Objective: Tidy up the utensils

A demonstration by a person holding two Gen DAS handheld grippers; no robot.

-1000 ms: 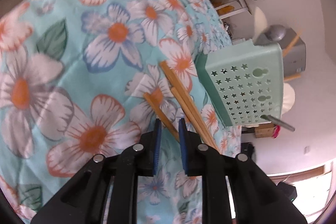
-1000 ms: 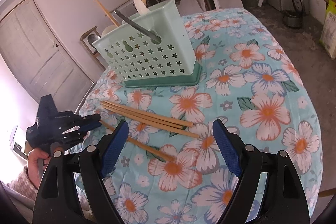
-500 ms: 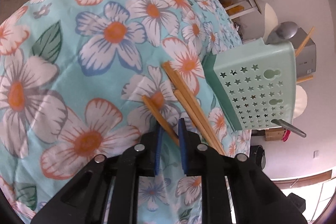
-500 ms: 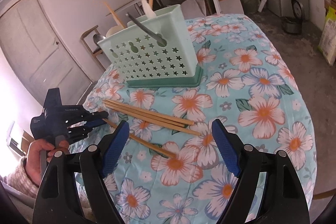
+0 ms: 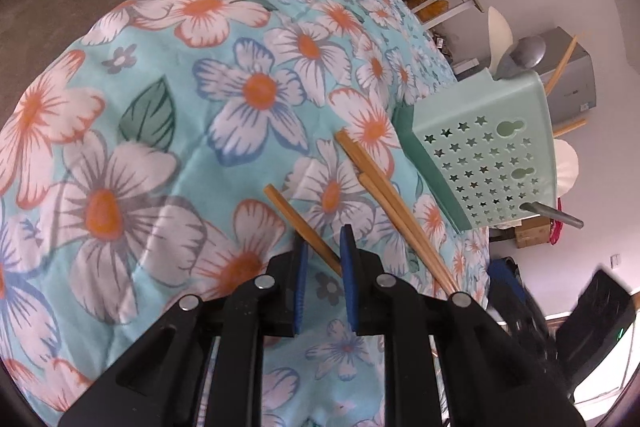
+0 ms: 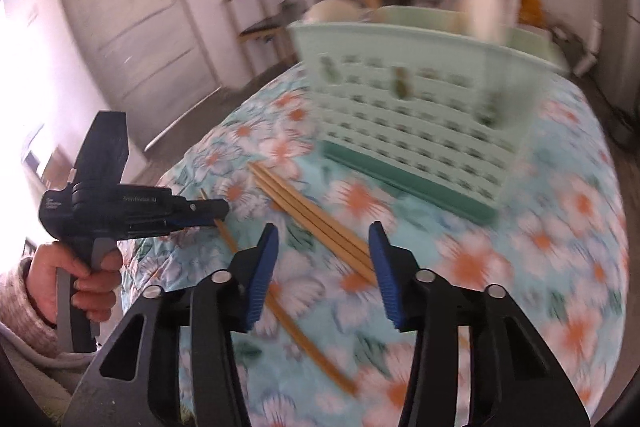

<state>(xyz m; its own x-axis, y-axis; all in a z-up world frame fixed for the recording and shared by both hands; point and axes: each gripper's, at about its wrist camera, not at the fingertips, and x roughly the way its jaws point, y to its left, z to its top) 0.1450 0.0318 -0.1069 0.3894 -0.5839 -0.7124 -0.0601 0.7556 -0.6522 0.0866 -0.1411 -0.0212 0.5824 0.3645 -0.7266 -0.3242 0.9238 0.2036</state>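
— What is your left gripper [image 5: 322, 243] doing?

— Its jaws are drawn almost together around the near end of the lone chopstick [image 5: 298, 219], which runs off toward eleven o'clock on the flowered cloth [image 5: 160, 187]. I narrowed them because the stick is so thin. Whether the pads actually press on it, I can't tell; a sliver of gap shows on either side.

— And the right one?

— My right gripper [image 6: 322, 231] has just been closing, but the jaws are still parted and pinch nothing. Beyond and between them lies the bundle of three chopsticks [image 6: 312, 219], side by side, so one squeeze might take them all.

— Where do they go?

— Into the green utensil holder [image 6: 420, 123], at one o'clock in the right view, just beyond the bundle's far ends. It stands upright with a spoon and other chopsticks already in it, so I judge the sticks on the cloth are what's left.
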